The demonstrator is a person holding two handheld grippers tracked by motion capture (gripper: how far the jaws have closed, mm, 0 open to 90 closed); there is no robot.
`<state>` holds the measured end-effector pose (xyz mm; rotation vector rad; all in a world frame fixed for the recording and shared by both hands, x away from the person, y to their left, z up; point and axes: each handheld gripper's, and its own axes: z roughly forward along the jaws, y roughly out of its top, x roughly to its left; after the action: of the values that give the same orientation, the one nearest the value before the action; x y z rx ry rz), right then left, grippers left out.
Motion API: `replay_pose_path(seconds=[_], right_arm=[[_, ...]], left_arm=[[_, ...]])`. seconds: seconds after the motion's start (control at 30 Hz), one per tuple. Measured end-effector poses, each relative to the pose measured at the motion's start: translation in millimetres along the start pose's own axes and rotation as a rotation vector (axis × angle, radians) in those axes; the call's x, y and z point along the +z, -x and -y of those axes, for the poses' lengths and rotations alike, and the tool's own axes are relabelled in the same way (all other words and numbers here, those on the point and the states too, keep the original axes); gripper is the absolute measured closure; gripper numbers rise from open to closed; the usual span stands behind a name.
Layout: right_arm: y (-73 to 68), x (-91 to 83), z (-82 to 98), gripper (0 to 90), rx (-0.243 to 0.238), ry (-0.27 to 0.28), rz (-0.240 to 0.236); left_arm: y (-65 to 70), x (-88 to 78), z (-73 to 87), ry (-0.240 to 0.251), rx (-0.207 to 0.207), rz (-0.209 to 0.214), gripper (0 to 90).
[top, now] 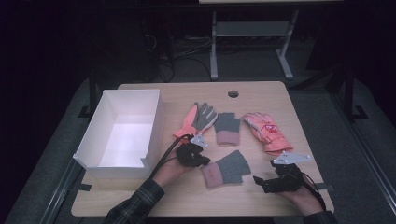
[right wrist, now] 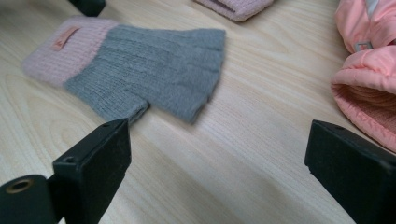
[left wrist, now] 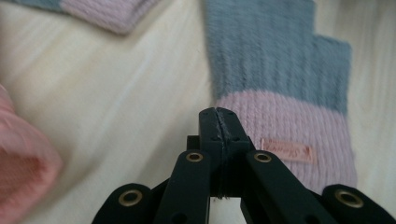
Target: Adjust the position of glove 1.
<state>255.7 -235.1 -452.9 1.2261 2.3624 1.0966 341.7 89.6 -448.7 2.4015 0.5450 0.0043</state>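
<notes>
Four gloves and a white box on a wooden table, one gripper clenched, one spread.

The left gripper point(top: 198, 156), at the frame's centre, has its jaws pressed together on nothing, tips just beside the pink cuff of the near fingerless knit glove point(top: 226, 169). The right gripper point(top: 264, 181), lower right, holds its jaws wide apart, released, facing that glove across bare wood. A second fingerless glove point(top: 227, 129) lies above centre, between a grey-and-orange work glove point(top: 198, 119) and a pink ski glove point(top: 266, 131). The white box point(top: 152, 126) fills the table's left side, overhanging the left edge. Open tabletop point(top: 261, 205) runs along the near edge.
</notes>
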Motion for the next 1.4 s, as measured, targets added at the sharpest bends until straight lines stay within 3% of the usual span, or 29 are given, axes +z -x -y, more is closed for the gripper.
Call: replay_pose_path(seconds=[0.37,0.53,0.7,0.97,1.17,1.3,1.4], right_arm=[[-0.2,0.2,0.3,6.7,-0.002,-0.004,-0.001],[-0.9,0.7,0.1,6.6,-0.002,-0.011,-0.002],[-1.1,1.7,0.1,6.7,-0.007,-0.012,0.001],[-0.2,2.6,0.4,6.7,-0.009,-0.020,-0.002],[-0.3,2.7,0.3,6.6,-0.009,-0.021,0.000],[-1.0,2.1,0.2,6.7,-0.007,-0.021,-0.001],[-0.6,2.4,0.3,6.7,-0.008,-0.021,-0.001]], left_arm=[[23.1,-10.7,17.3,-0.008,0.002,0.031,89.6],[26.6,-13.7,8.0,0.040,0.008,0.017,89.6],[27.0,-5.9,-3.8,0.036,0.043,0.013,89.6],[27.2,10.7,-20.3,0.066,0.032,0.037,89.6],[31.4,28.8,-17.6,0.001,0.059,0.021,89.6],[33.0,27.9,-16.1,-0.001,0.057,0.023,89.7],[38.1,29.2,-15.0,0.009,0.045,0.047,89.7]])
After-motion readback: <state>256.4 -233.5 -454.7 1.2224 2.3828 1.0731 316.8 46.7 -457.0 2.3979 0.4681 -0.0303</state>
